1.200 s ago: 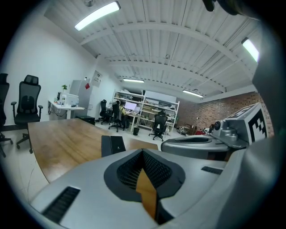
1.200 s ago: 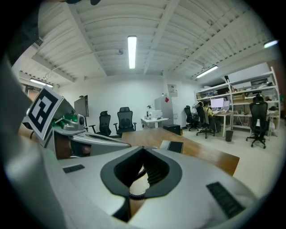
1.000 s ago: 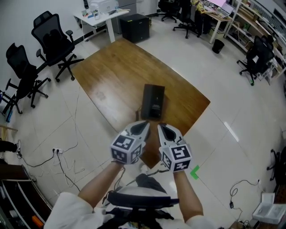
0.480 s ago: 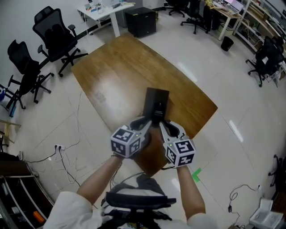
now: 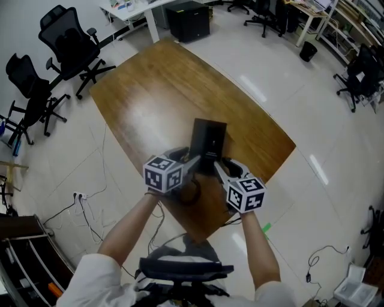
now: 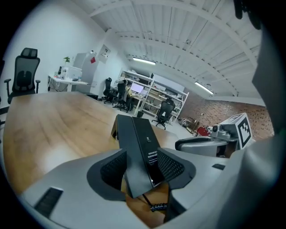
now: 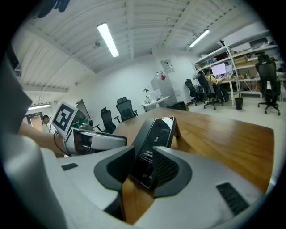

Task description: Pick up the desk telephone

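Note:
The black desk telephone (image 5: 207, 143) lies lengthwise on the brown wooden table (image 5: 150, 96), near its front corner. My left gripper (image 5: 193, 162) is at the phone's near left end and my right gripper (image 5: 219, 166) at its near right end. In the left gripper view the phone (image 6: 137, 138) has its near end between the left gripper's (image 6: 142, 166) opening jaws, and the pads do not press on it. The right gripper view shows the same for the right gripper (image 7: 143, 167): the phone (image 7: 157, 132) lies between opening jaws. A coiled cord (image 6: 155, 207) lies under the near end.
Black office chairs (image 5: 67, 43) stand left of the table, and more chairs (image 5: 360, 75) at the right. A black cabinet (image 5: 189, 18) and a white desk stand beyond the far end. Cables (image 5: 84, 210) trail on the tiled floor at the left.
Both grippers have moved forward and down to the phone's near end. Their jaws, shut a second ago, now stand apart around it.

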Demonstrator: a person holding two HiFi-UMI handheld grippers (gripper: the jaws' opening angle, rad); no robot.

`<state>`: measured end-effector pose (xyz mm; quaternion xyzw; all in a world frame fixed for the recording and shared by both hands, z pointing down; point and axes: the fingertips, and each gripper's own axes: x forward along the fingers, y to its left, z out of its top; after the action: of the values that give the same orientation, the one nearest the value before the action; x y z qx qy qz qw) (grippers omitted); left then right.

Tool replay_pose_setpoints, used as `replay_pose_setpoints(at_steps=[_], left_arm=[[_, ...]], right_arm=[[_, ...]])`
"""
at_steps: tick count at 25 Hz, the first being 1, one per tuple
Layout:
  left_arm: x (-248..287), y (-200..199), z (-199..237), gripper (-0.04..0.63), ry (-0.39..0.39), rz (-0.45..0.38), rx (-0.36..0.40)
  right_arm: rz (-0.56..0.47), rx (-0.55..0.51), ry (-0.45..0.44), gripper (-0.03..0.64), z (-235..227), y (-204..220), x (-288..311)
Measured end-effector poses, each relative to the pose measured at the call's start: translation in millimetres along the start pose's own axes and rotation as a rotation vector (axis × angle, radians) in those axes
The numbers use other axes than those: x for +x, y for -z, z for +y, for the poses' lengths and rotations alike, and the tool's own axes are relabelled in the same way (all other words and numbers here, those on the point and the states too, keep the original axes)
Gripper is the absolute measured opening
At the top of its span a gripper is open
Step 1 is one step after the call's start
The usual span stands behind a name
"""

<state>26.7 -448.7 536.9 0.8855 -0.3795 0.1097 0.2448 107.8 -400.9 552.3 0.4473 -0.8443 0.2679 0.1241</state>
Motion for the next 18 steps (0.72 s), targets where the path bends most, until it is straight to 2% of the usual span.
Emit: replay_pose_setpoints(at_steps=[1,2,3,4,7,8,12,18], left_arm=[[4.2,2.6,5.5,0.223,0.007,0.015,-0.007],[8.8,5.6,9.9,0.258,0.022,0.034,-0.017],[13.5,8.6,13.1,0.297,0.041,0.055,-0.027],[18.2,11.0,15.5,0.308,0.062,0.073,-0.036],[32.1,16.8,21.9,0.308,0.107,0.111,-0.056],[36.2,19.0,23.7,0.308,0.122,0.12,-0.075],[46.3,23.4,28.8,0.308,0.192,0.132,-0.188],[58.2,36.1,22.5,0.308,0.253,0.211,-0.159]], right_arm=[[0.014,0.012,-0.009,0.156,-4.6,2.1,4.9],[0.029,0.019,-0.016,0.185,-9.2,4.2,10.0],[0.043,0.024,-0.021,0.189,-13.8,5.9,14.7],[0.056,0.028,-0.027,0.189,-18.5,7.0,19.0],[0.087,0.071,-0.066,0.199,-31.0,7.7,30.6],[0.096,0.092,-0.086,0.234,-34.0,8.3,34.7],[0.137,0.168,-0.155,0.241,-42.8,13.2,50.1],[0.123,0.262,-0.249,0.241,-42.7,0.8,62.7]])
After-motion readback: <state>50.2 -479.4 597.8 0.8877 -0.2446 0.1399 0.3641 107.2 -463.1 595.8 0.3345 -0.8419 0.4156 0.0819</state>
